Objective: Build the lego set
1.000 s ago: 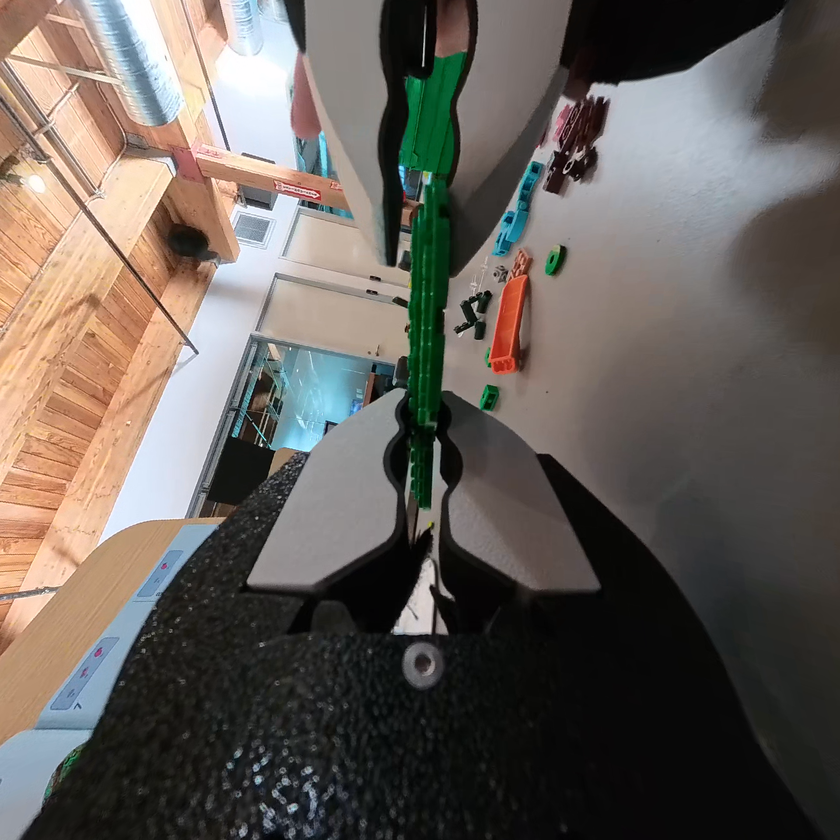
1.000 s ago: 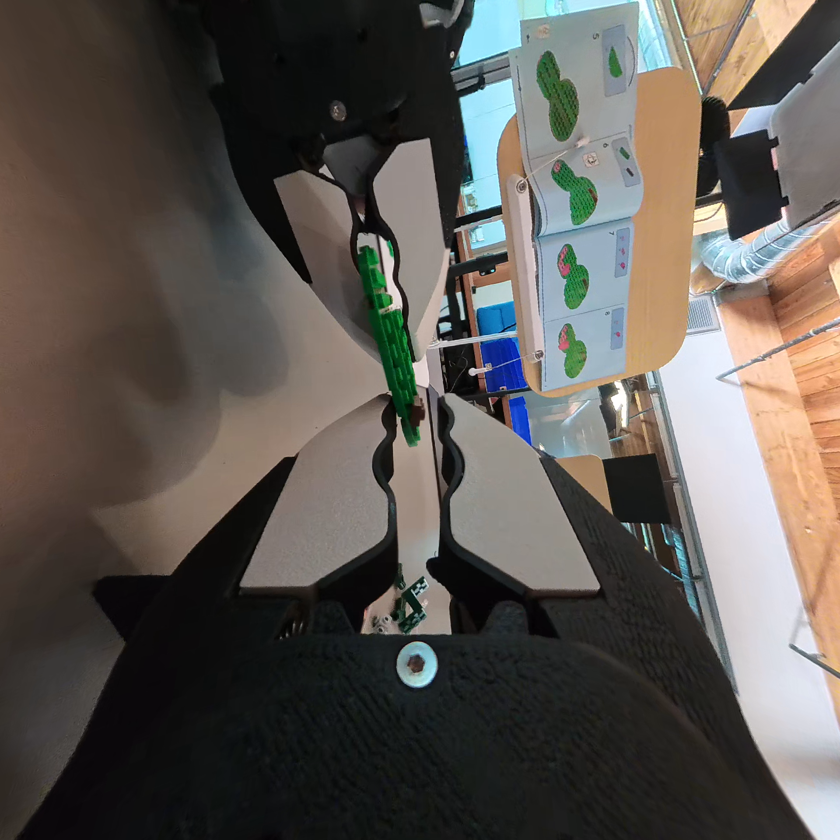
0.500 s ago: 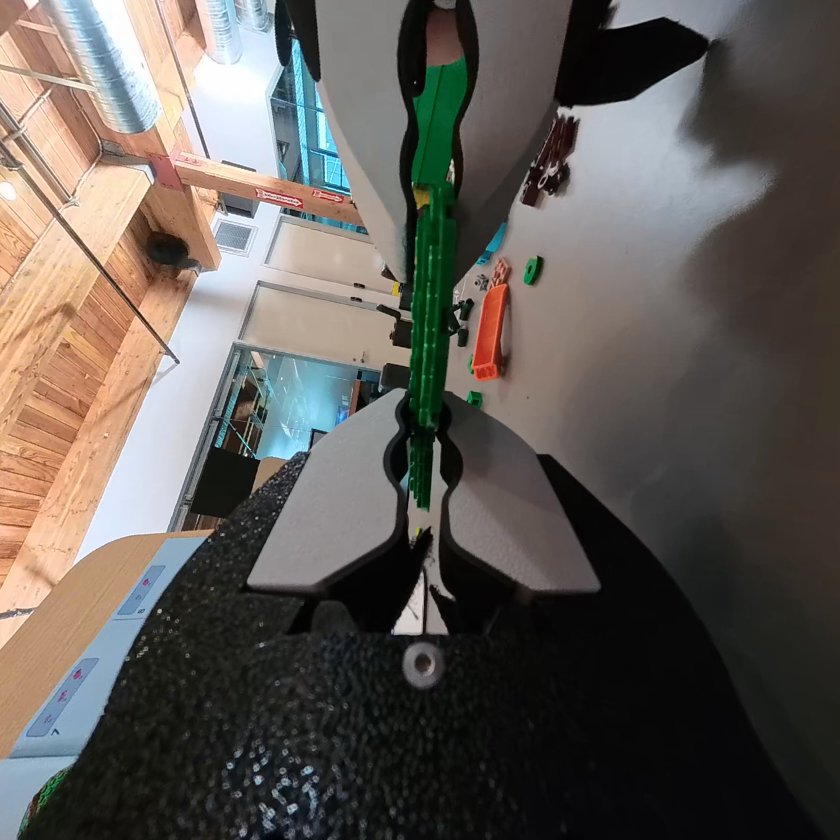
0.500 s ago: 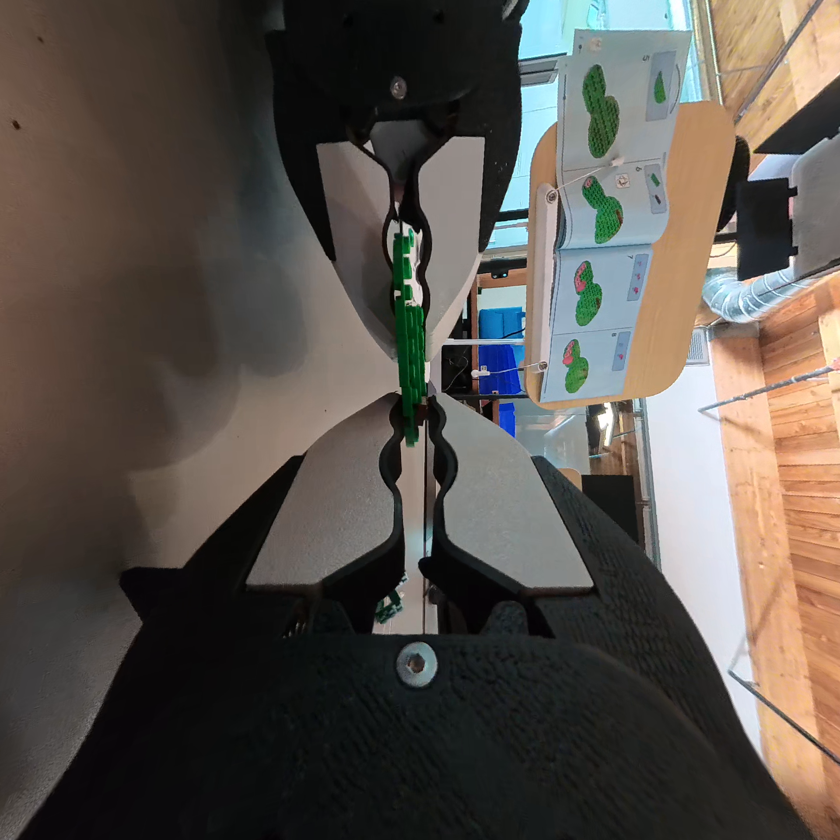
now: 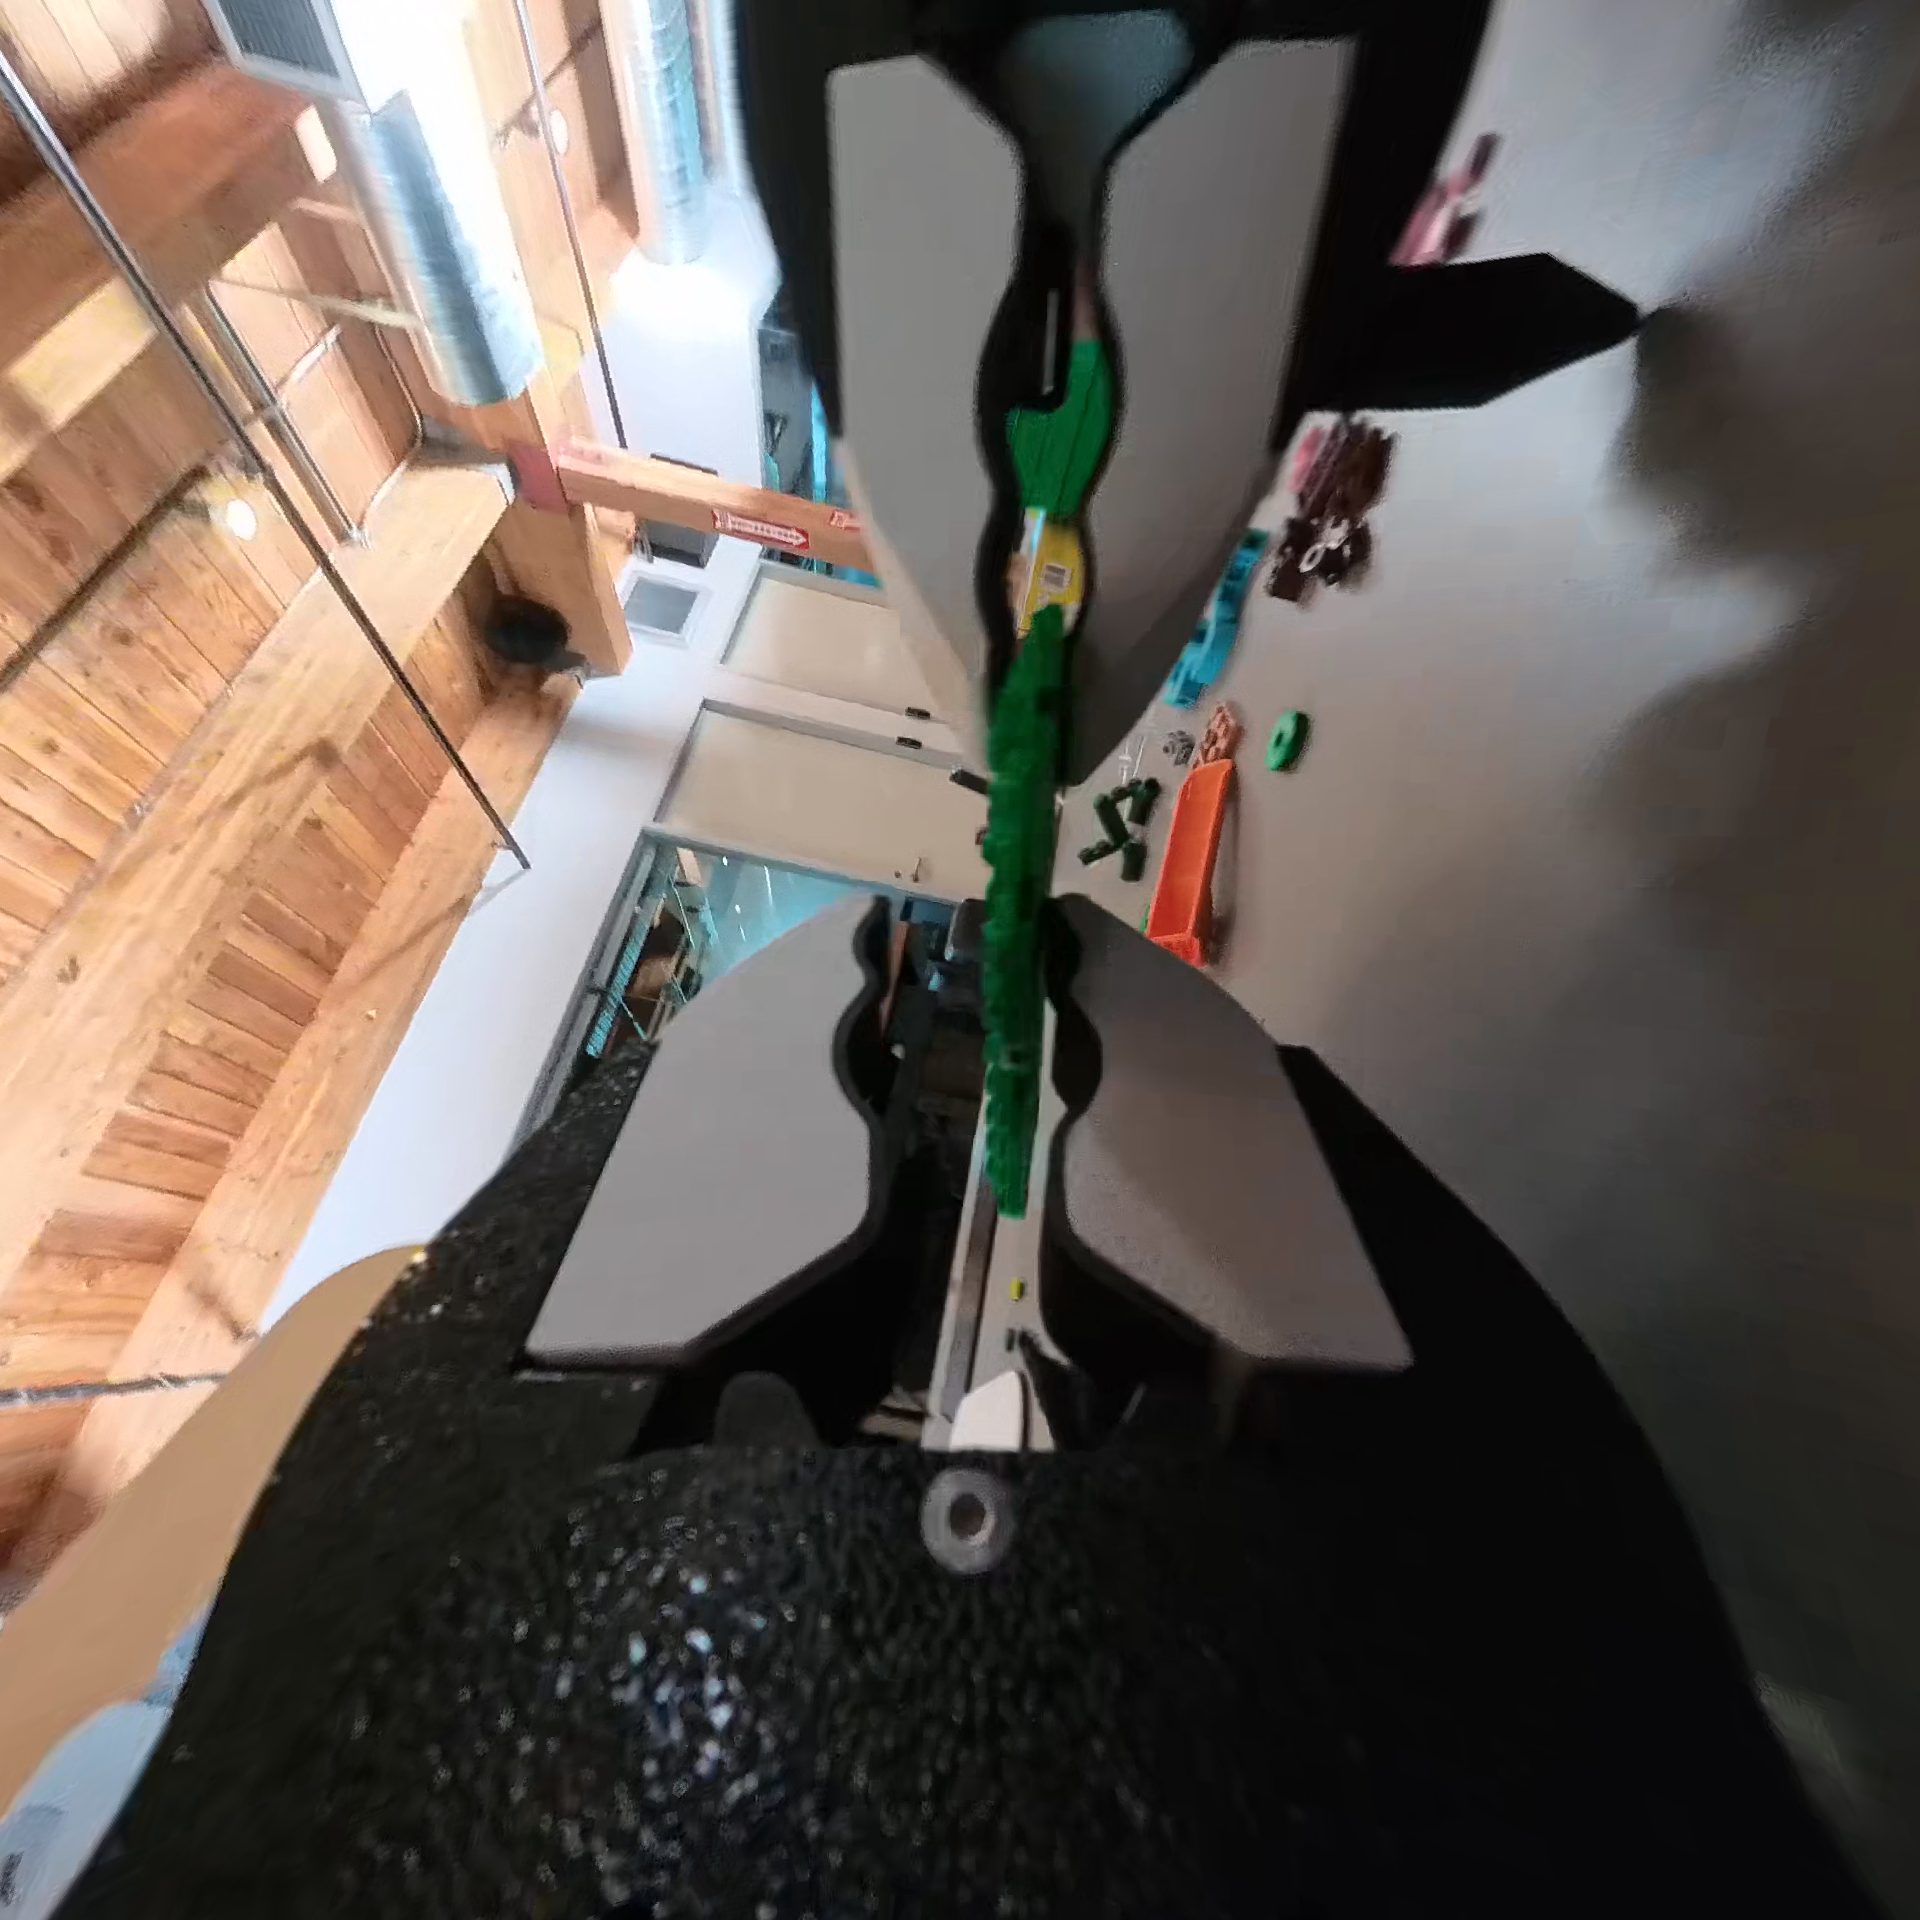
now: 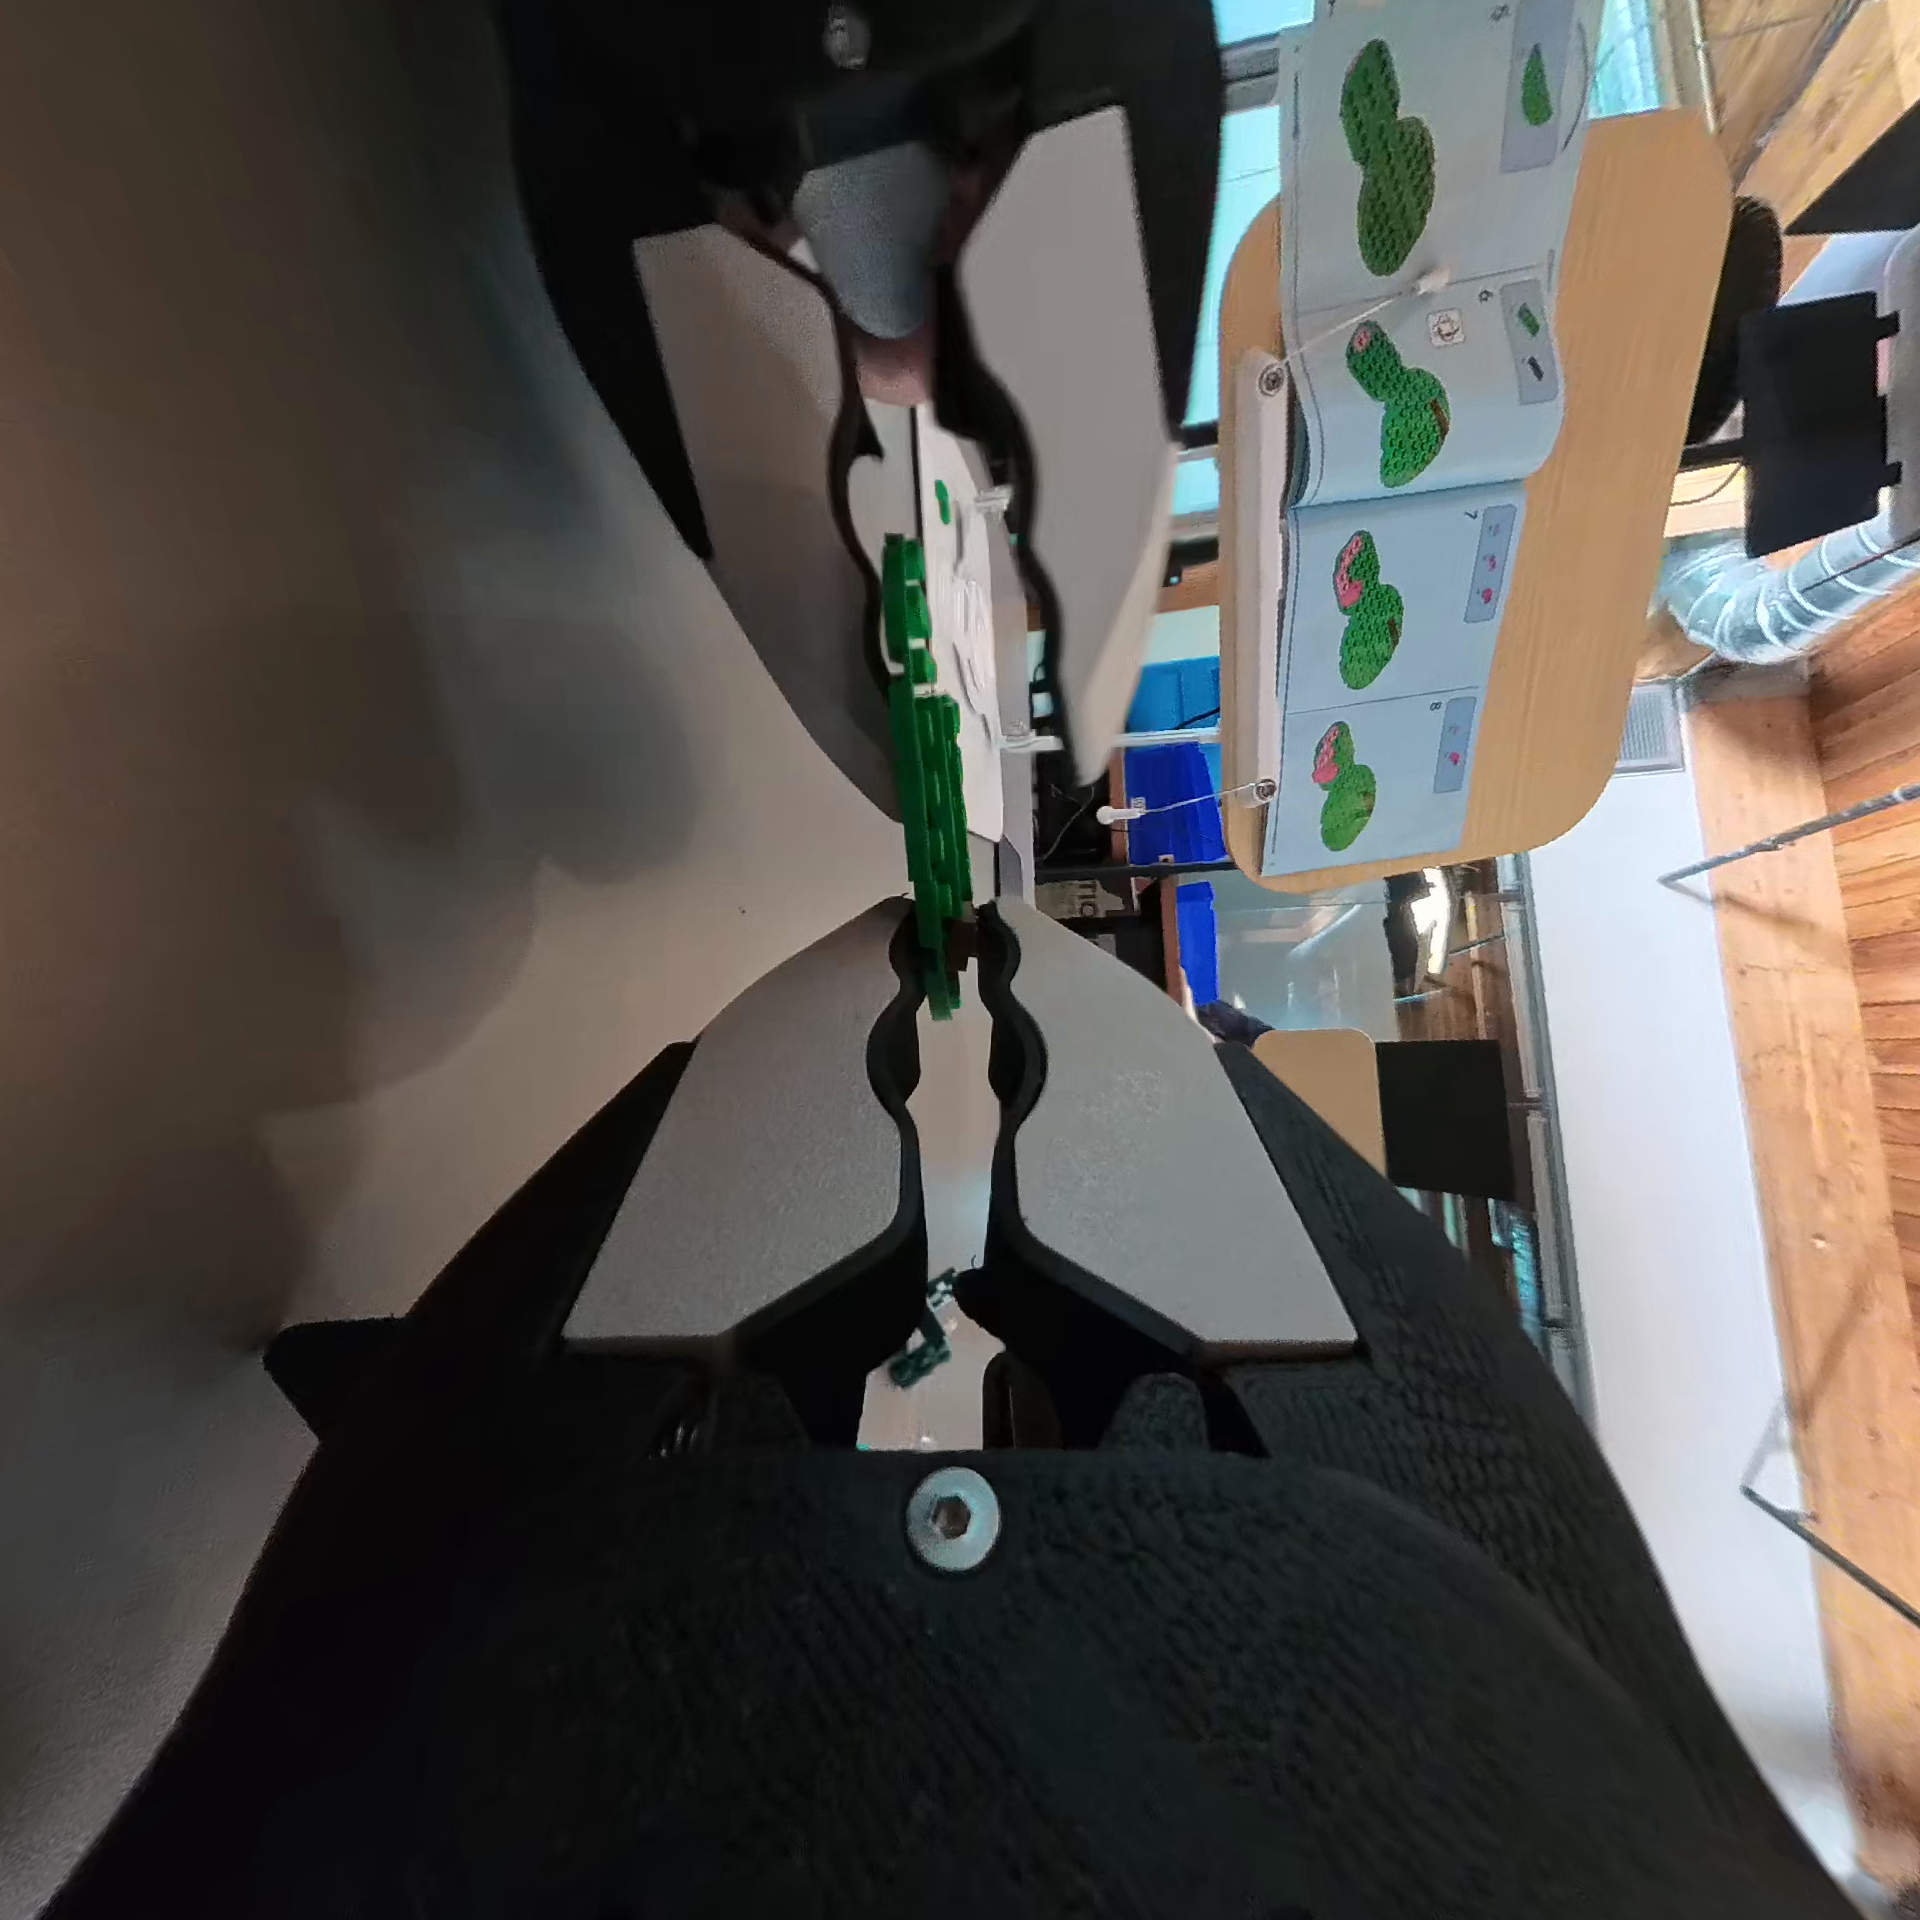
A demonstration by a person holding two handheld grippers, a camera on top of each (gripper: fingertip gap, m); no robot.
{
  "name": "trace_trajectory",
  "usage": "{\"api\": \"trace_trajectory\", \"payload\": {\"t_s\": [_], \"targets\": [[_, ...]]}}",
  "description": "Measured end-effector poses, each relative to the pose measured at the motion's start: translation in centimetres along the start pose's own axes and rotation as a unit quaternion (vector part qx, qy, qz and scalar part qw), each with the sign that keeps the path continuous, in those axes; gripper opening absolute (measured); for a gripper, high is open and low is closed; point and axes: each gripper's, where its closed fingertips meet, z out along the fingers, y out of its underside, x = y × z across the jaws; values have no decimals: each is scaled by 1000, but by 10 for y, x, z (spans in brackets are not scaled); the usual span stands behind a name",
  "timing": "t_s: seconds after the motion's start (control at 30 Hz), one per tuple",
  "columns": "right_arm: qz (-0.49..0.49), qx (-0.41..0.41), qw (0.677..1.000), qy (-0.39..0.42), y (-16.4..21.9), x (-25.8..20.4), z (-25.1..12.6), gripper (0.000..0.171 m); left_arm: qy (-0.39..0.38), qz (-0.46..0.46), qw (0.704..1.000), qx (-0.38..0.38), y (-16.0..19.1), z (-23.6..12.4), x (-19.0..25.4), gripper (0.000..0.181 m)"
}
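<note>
Green lego plate (image 5: 1013, 935) held edge-on above table, 12 o'clock of left gripper (image 5: 961, 914), whose jaws gape. Right gripper (image 6: 951, 914) clamps plate tip. Handover step, probably; next: left retreats cleanly.

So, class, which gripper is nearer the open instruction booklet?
Left. The left gripper is at the green plate's far end, toward the booklet; the right gripper grips the near end, farther back.

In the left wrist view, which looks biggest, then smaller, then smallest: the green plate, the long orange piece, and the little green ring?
1. green plate, but it sits much closer to the camera, so that inflates it.
2. long orange piece.
3. little green ring.
</note>
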Motion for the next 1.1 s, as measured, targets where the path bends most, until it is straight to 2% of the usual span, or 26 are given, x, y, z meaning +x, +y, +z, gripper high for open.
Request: {"api": "trace_trajectory", "payload": {"t_s": [0.1,0.43,0.73,0.83,0.97,1.1], "targets": [[8,3,1000,-5,-1,-1,0,8,14,34,999,1,-4,1,9,12],[-86,18,995,-39,-2,-21,-2,9,108,17,994,9,-5,-3,29,9],[-51,1,998,-35,-3,-13,-2,7,94,-5,996,10,-6,-3,22,8],[-5,14,1000,-25,-4,-9,-1,7,79,-8,997,3,-5,-1,18,9],[19,5,999,-34,3,-13,1,23,76,-4,997,-28,4,2,18,9],[-4,25,999,-23,-4,-12,-1,23,81,-14,995,-47,12,3,20,9]]}}
